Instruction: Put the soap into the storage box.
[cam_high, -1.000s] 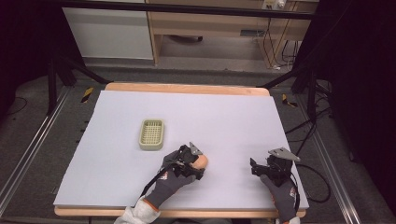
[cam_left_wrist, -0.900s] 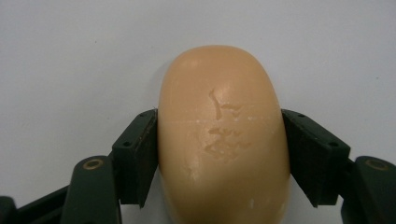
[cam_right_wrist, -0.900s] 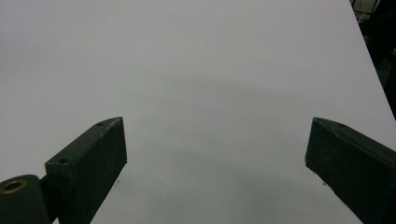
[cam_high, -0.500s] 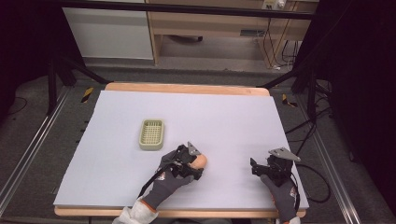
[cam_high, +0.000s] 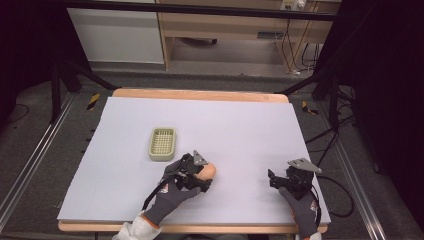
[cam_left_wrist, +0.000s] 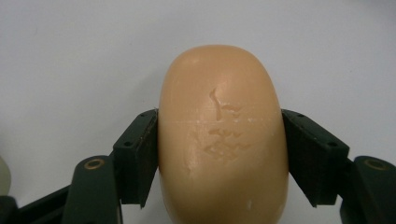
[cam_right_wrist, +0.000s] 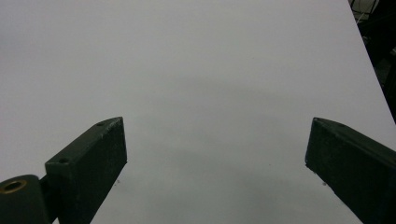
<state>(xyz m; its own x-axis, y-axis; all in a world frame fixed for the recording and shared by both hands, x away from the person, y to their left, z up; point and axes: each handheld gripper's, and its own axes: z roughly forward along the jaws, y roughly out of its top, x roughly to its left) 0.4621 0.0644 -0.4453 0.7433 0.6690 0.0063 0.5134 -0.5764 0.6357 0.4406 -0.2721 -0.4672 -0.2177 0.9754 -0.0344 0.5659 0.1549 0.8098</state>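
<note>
- The left gripper (cam_high: 202, 176) sits low on the near half of the white table (cam_high: 240, 125), its jaws clamped on both long sides of a peach-coloured bar of soap (cam_high: 207, 171).
- In the left gripper view the soap (cam_left_wrist: 222, 135) is squeezed squarely between the two black pads (cam_left_wrist: 144, 154), stamped face up, with the rounded end poking out past the fingertips.
- I judge the step in hand to be the grasp itself: the bar looks caught but not yet carried anywhere, and I cannot tell whether it has left the table surface.
- A pale green slotted soap dish (cam_high: 162, 143) lies at about ten o'clock from the held soap, near it but not touching, and looks empty.
- The likely next move is to lift the bar and swing it toward ten o'clock, over the dish, then lower it flat inside the rim before letting go; soap is slick, so a steady squeeze matters.
- The right gripper (cam_high: 280, 181) rests at about three o'clock from the soap, well apart, its jaws spread wide with nothing between them.
</note>
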